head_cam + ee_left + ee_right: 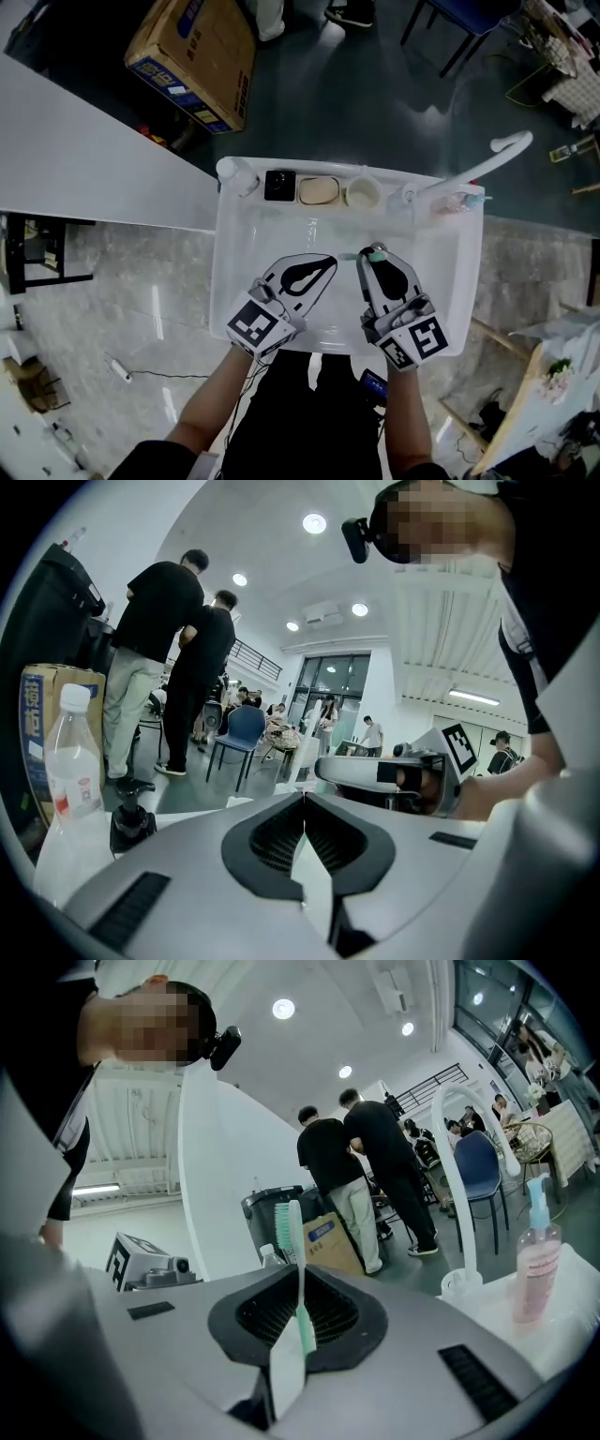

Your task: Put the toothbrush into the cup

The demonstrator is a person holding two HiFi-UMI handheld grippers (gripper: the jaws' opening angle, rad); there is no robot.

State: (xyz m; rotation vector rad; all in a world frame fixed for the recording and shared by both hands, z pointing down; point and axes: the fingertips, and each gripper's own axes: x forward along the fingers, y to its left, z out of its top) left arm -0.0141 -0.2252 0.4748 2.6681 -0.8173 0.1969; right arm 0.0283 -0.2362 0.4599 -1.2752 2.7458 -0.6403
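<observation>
Right gripper, over the sink basin: fingers narrow, clamped on the toothbrush, bristle end poking out past the tips. Left gripper, just beside it: fingers pressed together, nothing between. Cup: on the sink's back rim, apart from the toothbrush, between soap and faucet. Bottle: rim's left corner.

Mint-green and white toothbrush, white sink, pink pump bottle, brown-and-blue carton
</observation>
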